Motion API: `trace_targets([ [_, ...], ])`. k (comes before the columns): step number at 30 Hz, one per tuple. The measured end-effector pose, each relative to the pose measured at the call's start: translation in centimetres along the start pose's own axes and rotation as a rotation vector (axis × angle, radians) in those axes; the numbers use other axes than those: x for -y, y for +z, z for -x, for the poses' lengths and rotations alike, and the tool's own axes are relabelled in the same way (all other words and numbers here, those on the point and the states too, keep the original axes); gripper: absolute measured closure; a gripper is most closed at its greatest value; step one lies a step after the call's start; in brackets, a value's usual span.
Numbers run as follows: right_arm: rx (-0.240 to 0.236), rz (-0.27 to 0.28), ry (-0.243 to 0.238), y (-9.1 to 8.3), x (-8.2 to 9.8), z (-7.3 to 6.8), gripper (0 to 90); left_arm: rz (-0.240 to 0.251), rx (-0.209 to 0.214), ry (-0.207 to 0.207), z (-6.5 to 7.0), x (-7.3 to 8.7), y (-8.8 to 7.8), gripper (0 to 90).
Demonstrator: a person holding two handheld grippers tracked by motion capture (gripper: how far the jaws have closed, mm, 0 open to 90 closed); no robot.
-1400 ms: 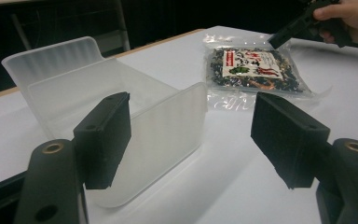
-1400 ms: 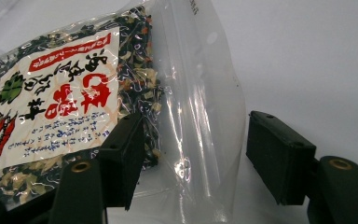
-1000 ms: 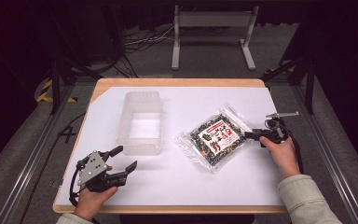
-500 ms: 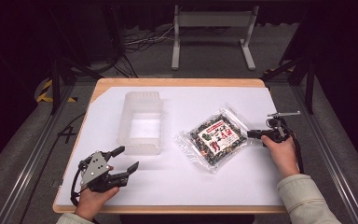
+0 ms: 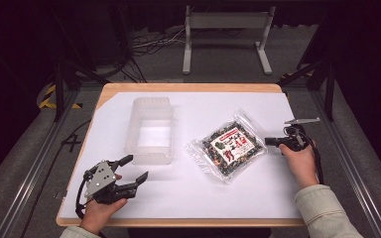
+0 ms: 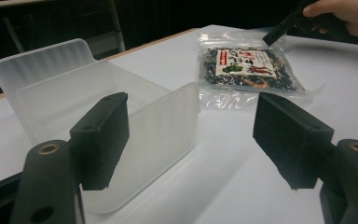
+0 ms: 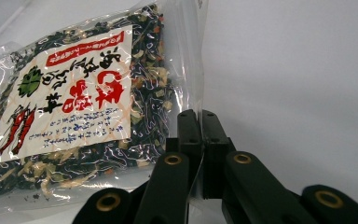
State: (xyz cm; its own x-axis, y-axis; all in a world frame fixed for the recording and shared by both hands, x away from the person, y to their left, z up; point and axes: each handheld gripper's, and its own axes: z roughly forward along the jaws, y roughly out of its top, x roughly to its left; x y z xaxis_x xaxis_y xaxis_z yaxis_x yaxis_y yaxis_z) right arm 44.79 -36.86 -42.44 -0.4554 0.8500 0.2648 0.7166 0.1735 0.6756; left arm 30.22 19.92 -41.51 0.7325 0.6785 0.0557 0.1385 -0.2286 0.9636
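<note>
At table's right side, my right gripper [image 7: 200,116], jaws just closed, pinches clear edge of the dried-veg bag [image 5: 228,147] w/ white-red label, lying flat, open tabletop [image 5: 238,193] around.

Right gripper [image 7: 200,126] now clamped on bag's [image 7: 74,102] edge.

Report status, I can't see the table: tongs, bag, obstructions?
Right tongs just closed, shut on bag edge. Left tongs open, idle near bin. Bag flat on table. Nothing blocking path to bin.
</note>
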Motion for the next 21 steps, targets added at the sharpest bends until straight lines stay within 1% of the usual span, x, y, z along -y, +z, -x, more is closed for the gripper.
trace_targets([
  [2,-0.002,0.004,-0.015,-0.1,-0.1,0.0,90.0,0.009,-0.010,-0.002,0.0,0.0,0.0,25.8],
  [4,-0.005,0.015,-0.020,-0.3,-0.1,-0.1,90.0,0.005,-0.017,0.002,-0.1,-0.1,0.0,25.4],
  [5,-0.008,0.025,-0.030,-0.4,-0.2,-0.2,90.0,-0.003,-0.062,-0.007,0.0,-0.2,0.0,26.6],
  [6,-0.011,0.032,-0.033,-0.6,-0.2,-0.2,90.0,-0.004,-0.072,-0.011,0.0,-0.3,-0.1,28.2],
  [8,-0.015,0.050,-0.037,-1.0,-0.4,-0.5,90.0,0.016,-0.056,-0.037,-0.2,-0.7,-0.3,30.6],
  [9,-0.013,0.054,-0.043,-1.3,-0.5,-0.6,90.0,0.016,-0.056,-0.037,-0.2,-0.7,-0.3,30.5],
  [10,-0.013,0.054,-0.043,-1.3,-0.5,-0.6,90.0,0.020,-0.048,-0.046,-0.2,-0.9,-0.3,30.5],
  [12,-0.015,0.066,-0.054,-1.8,-0.8,-0.9,90.0,0.001,-0.032,-0.054,-0.4,-1.1,-0.2,29.0],
  [14,-0.021,0.092,-0.070,-2.7,-1.3,-1.5,90.0,-0.025,-0.023,-0.048,-0.4,-1.3,0.1,26.7],
  [15,-0.024,0.106,-0.078,-3.0,-1.4,-1.8,90.0,-0.033,-0.017,-0.049,-0.4,-1.4,0.2,26.3],
  [16,-0.024,0.106,-0.078,-3.0,-1.4,-1.8,90.0,-0.033,-0.017,-0.049,-0.4,-1.4,0.2,26.2],
  [17,-0.029,0.117,-0.078,-3.4,-1.6,-2.0,90.0,-0.037,-0.009,-0.043,-0.4,-1.5,0.4,26.2],
  [18,-0.037,0.127,-0.083,-3.9,-1.9,-2.3,90.0,-0.037,-0.004,-0.040,-0.4,-1.6,0.4,27.1],
  [19,-0.043,0.135,-0.090,-4.2,-2.1,-2.5,90.0,-0.049,0.007,-0.032,-0.4,-1.7,0.6,29.2],
  [20,-0.047,0.146,-0.095,-4.7,-2.4,-2.9,90.0,-0.056,0.013,-0.040,-0.4,-1.8,0.7,31.2],
  [21,-0.058,0.167,-0.108,-5.4,-2.8,-3.5,90.0,-0.062,0.017,-0.040,-0.4,-1.9,0.8,31.3],
])
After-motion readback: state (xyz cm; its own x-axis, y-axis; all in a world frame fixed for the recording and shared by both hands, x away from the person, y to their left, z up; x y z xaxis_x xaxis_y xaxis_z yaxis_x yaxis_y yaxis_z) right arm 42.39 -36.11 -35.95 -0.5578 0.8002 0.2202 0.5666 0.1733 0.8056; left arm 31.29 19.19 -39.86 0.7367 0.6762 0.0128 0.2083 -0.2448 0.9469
